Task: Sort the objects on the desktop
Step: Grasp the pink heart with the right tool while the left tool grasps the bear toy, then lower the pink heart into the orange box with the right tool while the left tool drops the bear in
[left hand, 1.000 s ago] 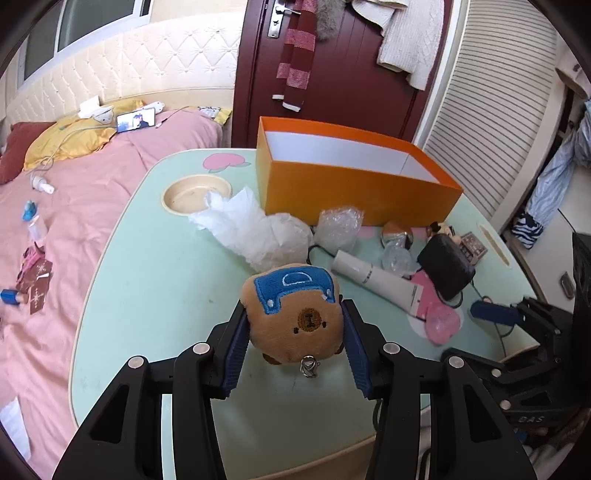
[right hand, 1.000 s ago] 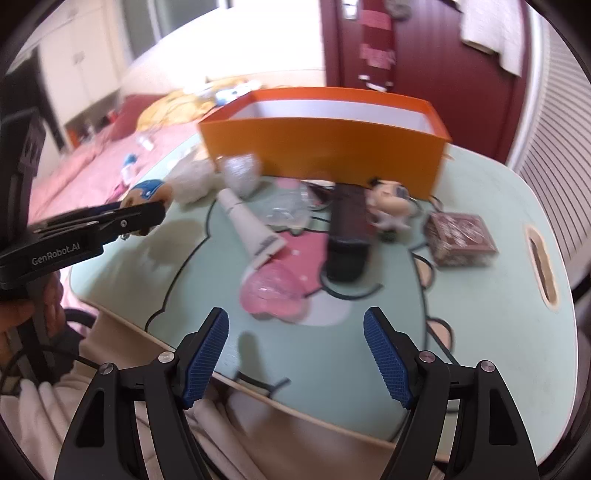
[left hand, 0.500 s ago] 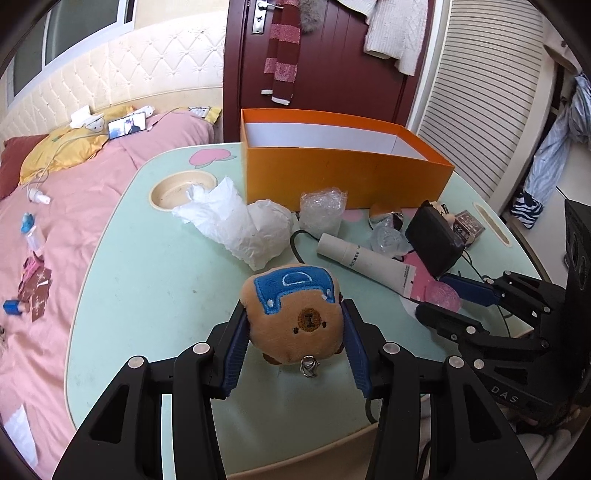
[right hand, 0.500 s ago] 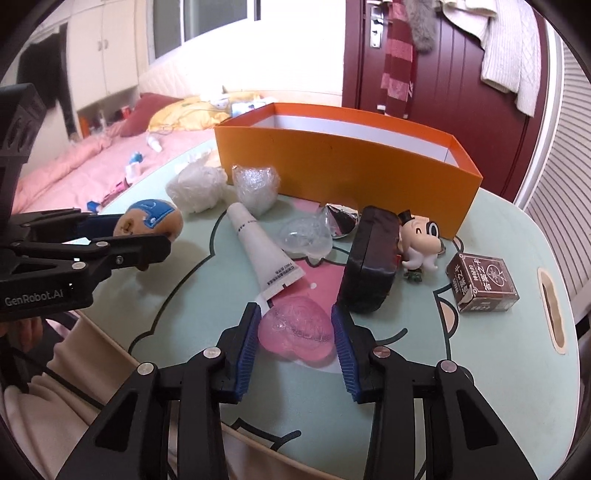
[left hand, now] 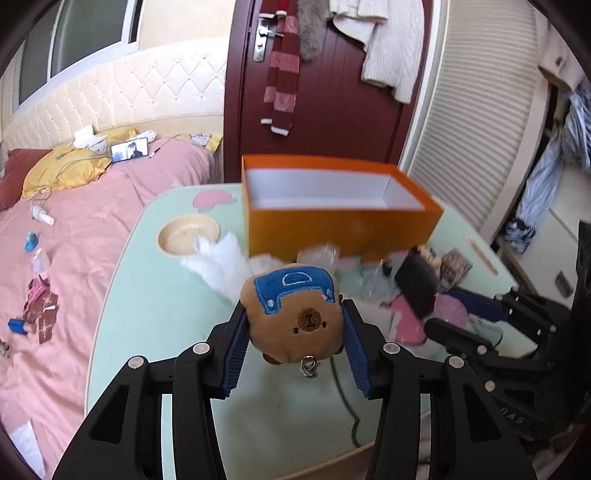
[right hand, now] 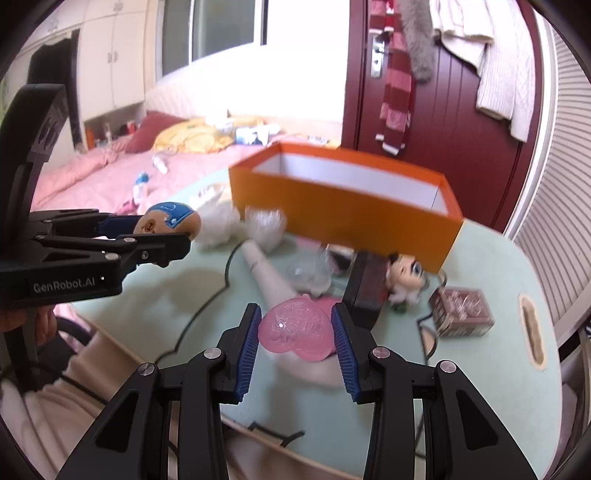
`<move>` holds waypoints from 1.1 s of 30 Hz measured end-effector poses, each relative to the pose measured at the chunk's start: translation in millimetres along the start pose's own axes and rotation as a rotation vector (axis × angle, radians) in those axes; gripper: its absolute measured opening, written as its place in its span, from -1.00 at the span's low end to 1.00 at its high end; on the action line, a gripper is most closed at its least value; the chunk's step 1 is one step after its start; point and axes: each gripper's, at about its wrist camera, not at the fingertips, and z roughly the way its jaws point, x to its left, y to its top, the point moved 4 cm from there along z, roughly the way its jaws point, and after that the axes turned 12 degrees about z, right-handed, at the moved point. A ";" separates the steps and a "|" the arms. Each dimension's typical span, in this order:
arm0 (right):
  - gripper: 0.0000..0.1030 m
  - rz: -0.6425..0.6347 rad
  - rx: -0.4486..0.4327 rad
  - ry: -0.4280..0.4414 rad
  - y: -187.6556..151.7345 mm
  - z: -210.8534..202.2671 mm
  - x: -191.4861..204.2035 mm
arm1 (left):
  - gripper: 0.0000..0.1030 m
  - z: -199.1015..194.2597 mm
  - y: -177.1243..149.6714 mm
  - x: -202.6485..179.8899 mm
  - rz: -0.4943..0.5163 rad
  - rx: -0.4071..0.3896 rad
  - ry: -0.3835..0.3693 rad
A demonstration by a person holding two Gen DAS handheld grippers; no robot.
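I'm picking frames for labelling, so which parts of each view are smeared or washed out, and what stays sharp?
Left wrist view: the plush bear and the left gripper are crisp, while the orange box and the clutter beside it are motion-smeared. Right wrist view: the pink heart in the right gripper is sharp, the box edges are blurred, and the window glare bleaches the wall below it.

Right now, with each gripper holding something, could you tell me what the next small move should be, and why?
Probably carry both loads forward over the orange box and release. The left gripper is clamped on the bear plush, the right gripper on the pink heart case, and the box looks empty.
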 end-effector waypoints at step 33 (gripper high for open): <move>-0.25 0.208 -0.018 -0.112 105.9 92.6 -78.2 | -0.04 116.9 81.2 2.1 0.015 0.021 -0.008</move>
